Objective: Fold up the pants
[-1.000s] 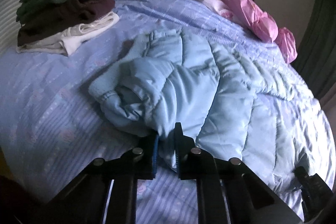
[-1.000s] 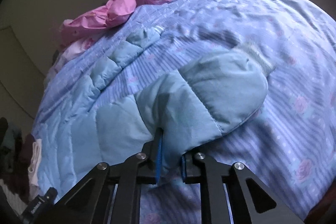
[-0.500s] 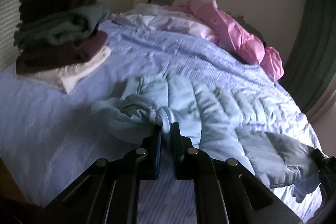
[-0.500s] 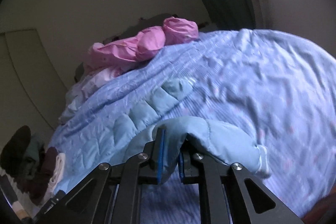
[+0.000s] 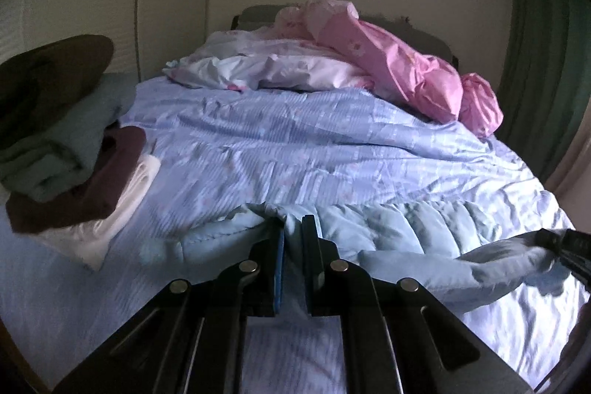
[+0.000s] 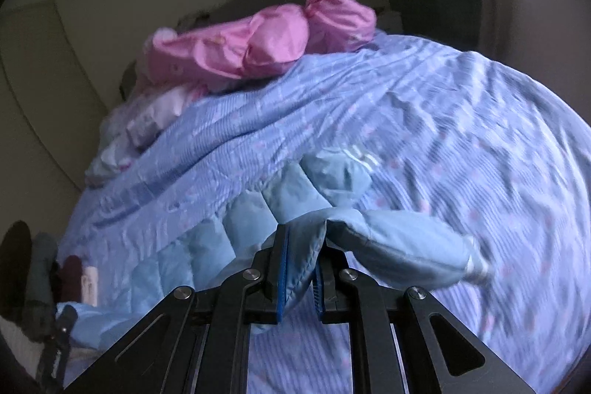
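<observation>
Pants (image 5: 399,228), pale blue and quilted, pinched at both ends over the bed (image 5: 295,143): left hand-held gripper (image 5: 293,239) clamped on one edge, right hand-held gripper (image 6: 302,255) on the other. Best kept taut, level, then laid toward twelve o'clock.

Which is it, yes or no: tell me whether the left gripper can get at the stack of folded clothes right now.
Probably not yet. The left gripper is shut on the light blue quilted pants, so it isn't free. Otherwise the way looks open: only bare bedspread lies between it and the stack of folded clothes.
</observation>
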Available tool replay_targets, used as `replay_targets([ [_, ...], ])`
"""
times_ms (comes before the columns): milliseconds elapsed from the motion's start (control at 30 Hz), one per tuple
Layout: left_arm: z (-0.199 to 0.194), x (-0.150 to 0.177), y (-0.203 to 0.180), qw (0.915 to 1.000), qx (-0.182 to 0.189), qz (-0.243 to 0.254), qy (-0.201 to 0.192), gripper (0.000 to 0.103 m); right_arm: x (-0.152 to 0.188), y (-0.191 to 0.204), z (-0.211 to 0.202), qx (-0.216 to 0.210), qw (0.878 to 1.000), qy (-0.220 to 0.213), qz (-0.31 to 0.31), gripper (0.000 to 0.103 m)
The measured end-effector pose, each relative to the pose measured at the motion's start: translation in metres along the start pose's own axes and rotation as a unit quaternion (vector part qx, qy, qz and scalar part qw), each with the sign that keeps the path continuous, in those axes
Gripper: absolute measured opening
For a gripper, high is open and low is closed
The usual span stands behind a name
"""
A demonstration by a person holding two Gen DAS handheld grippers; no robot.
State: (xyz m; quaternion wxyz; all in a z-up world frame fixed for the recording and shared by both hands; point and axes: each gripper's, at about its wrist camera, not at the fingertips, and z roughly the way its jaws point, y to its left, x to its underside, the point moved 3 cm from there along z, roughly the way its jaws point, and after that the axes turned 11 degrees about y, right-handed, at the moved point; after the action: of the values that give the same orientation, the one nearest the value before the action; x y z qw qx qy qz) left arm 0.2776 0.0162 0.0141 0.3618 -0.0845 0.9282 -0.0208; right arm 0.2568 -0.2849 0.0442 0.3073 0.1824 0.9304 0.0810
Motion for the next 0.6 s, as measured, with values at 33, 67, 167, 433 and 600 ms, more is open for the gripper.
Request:
replay_targets([
  [33,0.009,-0.008,-0.001,1.0000,-0.006,0.002,0.004,0.010,-0.009,0.005,0.010,0.005,1.000,0.011,-0.007,0.012],
  [67,0.015,-0.013,-0.003,0.9999,-0.008,0.004,0.007,0.010,-0.016,0.009,0.017,0.006,1.000,0.019,-0.011,0.012],
  [167,0.040,-0.032,-0.009,0.9996,-0.019,0.013,0.017,0.010,-0.037,0.020,0.043,0.013,0.999,0.041,-0.022,0.012],
  [433,0.111,-0.058,-0.031,0.9945,-0.058,0.065,0.057,0.010,-0.076,0.040,0.113,0.048,0.995,0.078,-0.045,0.014],
  [600,0.143,-0.059,-0.021,0.9919,-0.061,0.050,0.099,0.012,-0.086,0.048,0.143,0.079,0.992,0.078,-0.067,0.046],
])
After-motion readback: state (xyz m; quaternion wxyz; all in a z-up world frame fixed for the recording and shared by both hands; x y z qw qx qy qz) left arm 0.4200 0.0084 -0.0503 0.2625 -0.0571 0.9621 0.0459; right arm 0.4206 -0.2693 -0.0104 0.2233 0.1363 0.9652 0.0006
